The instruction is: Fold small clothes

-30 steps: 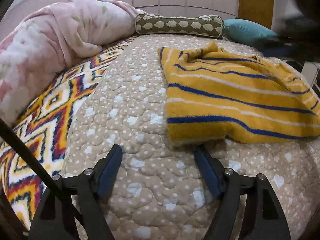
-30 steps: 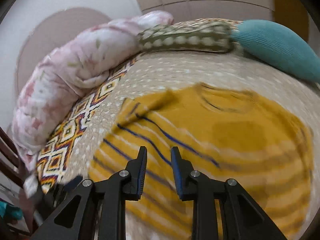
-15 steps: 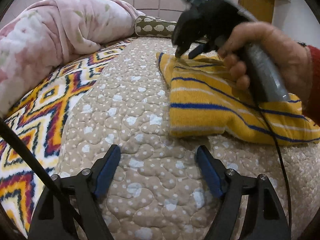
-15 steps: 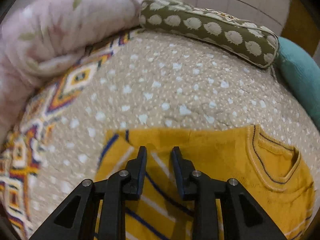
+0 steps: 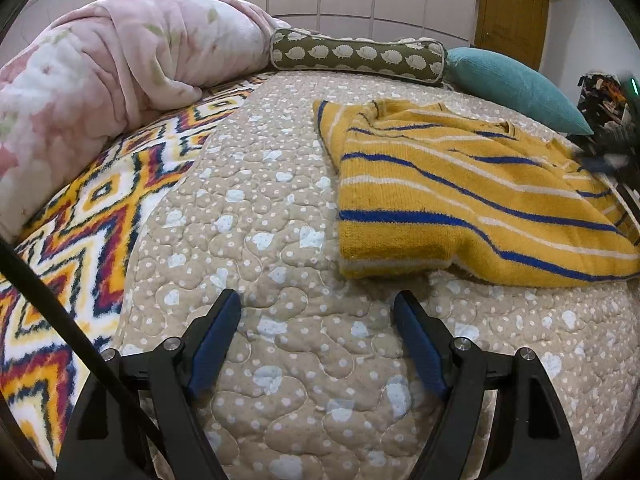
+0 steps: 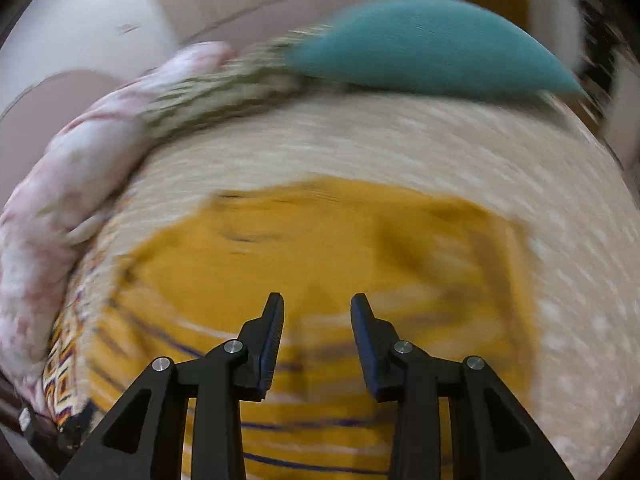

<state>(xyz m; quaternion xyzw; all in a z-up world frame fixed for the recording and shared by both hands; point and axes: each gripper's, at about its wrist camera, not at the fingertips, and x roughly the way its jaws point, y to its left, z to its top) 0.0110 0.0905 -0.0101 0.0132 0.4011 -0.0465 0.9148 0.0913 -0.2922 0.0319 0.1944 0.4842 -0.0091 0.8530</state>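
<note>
A yellow sweater (image 5: 460, 200) with blue and white stripes lies partly folded on the beige quilted bedspread (image 5: 260, 240). My left gripper (image 5: 318, 344) stands open over bare quilt, just short of the sweater's near hem, with nothing between its fingers. In the blurred right wrist view the same sweater (image 6: 320, 256) spreads below my right gripper (image 6: 317, 336). Its jaws are opening and nothing is between them. At the right edge of the left wrist view a dark blurred shape, the right gripper (image 5: 612, 152), hovers over the sweater's far side.
A rolled pink blanket (image 5: 100, 76) lies along the left. A green patterned bolster (image 5: 356, 56) and a teal pillow (image 5: 516, 84) lie at the head of the bed. A zigzag-patterned blanket (image 5: 80, 220) covers the left part. A black cable (image 5: 64, 320) crosses the lower left.
The right gripper and the hand holding it, over the sweater's far left corner half a second ago, have swung away to the right edge. Its jaws stand wider. The left gripper stayed put.
</note>
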